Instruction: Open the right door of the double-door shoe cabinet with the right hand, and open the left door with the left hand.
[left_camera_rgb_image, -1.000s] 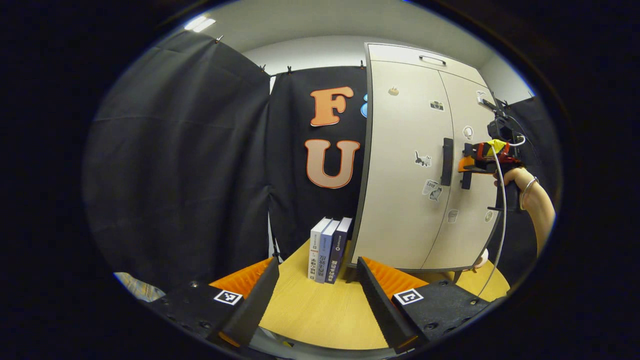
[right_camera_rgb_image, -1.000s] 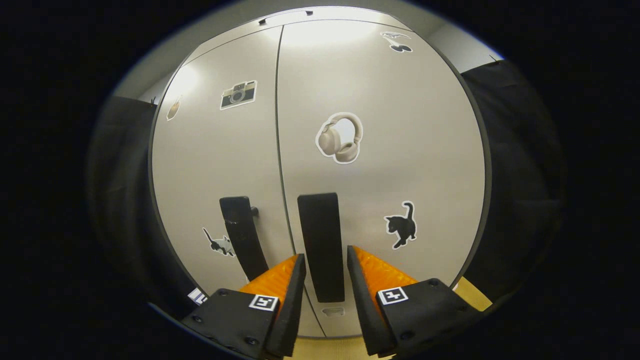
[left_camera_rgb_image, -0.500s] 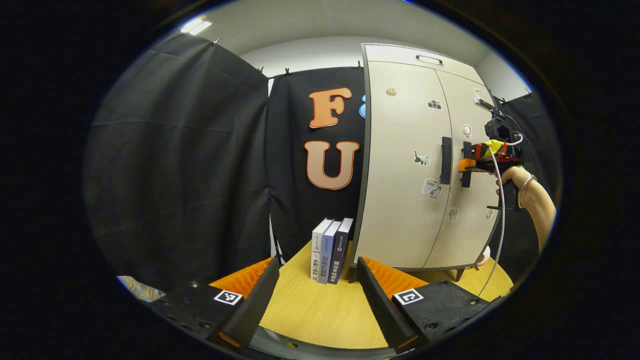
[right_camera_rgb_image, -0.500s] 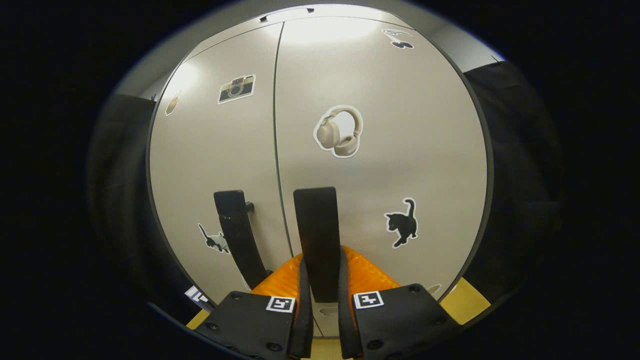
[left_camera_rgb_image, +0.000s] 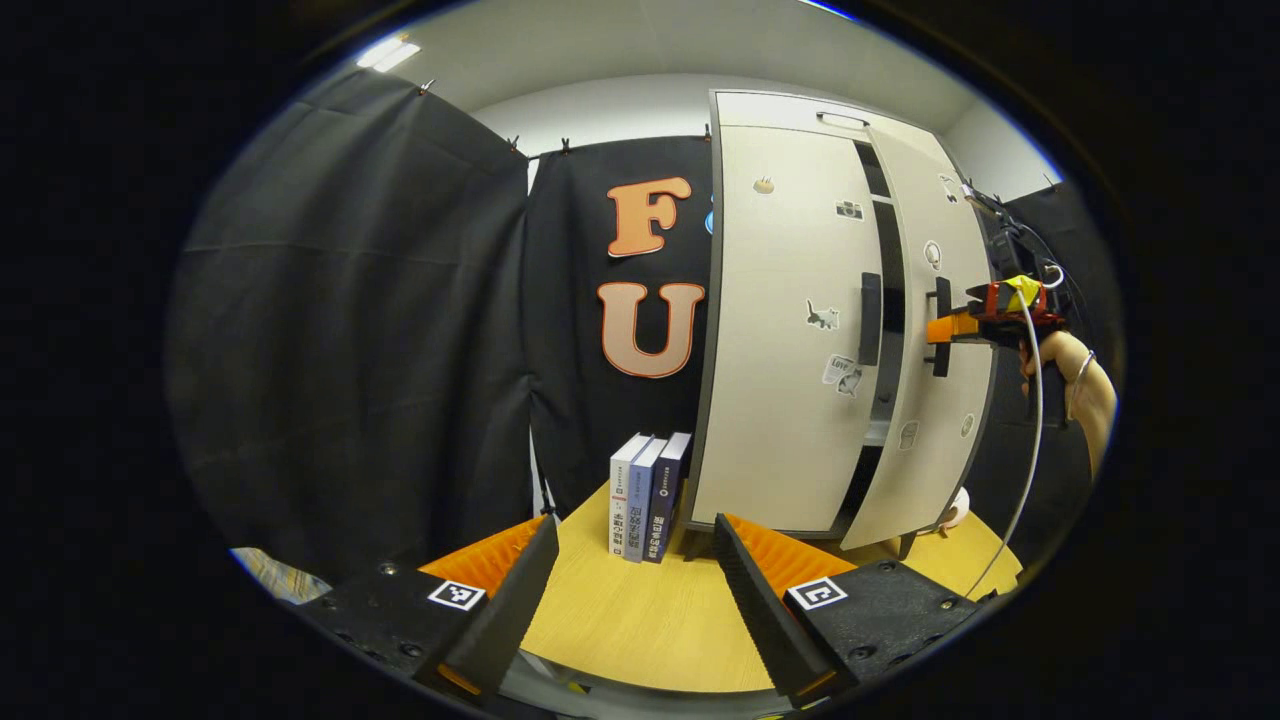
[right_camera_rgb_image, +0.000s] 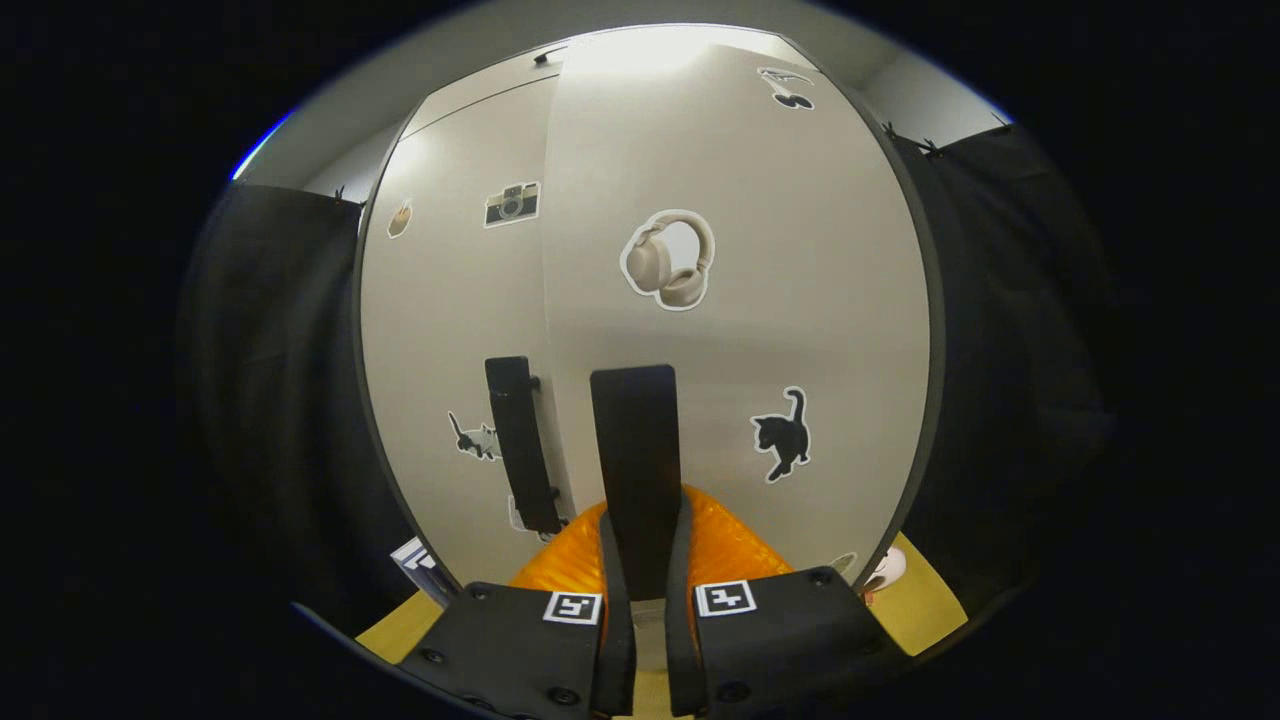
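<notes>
Right gripper (right_camera_rgb_image: 640, 560): bottom centre of the right gripper view, fingers pinching the right door handle (right_camera_rgb_image: 634, 470) from both sides; in the left gripper view it sits at the right edge, level, reaching in toward the door.
Hand (left_camera_rgb_image: 1050, 352): far right of the left gripper view, gripping the tool's grip, forearm dropping down and to the right.
Right door (right_camera_rgb_image: 740, 330): swung partly outward, a dark gap showing between it and the left door (left_camera_rgb_image: 780, 330).
Left door: closed flat, its handle (left_camera_rgb_image: 870, 318) untouched.
Left gripper (left_camera_rgb_image: 635, 570): bottom of the left gripper view, fingers spread wide and holding nothing, above the wooden table (left_camera_rgb_image: 640, 620), well apart from the shoe cabinet (left_camera_rgb_image: 790, 105).
Books (left_camera_rgb_image: 648, 495): three upright, just left of the cabinet's base.
</notes>
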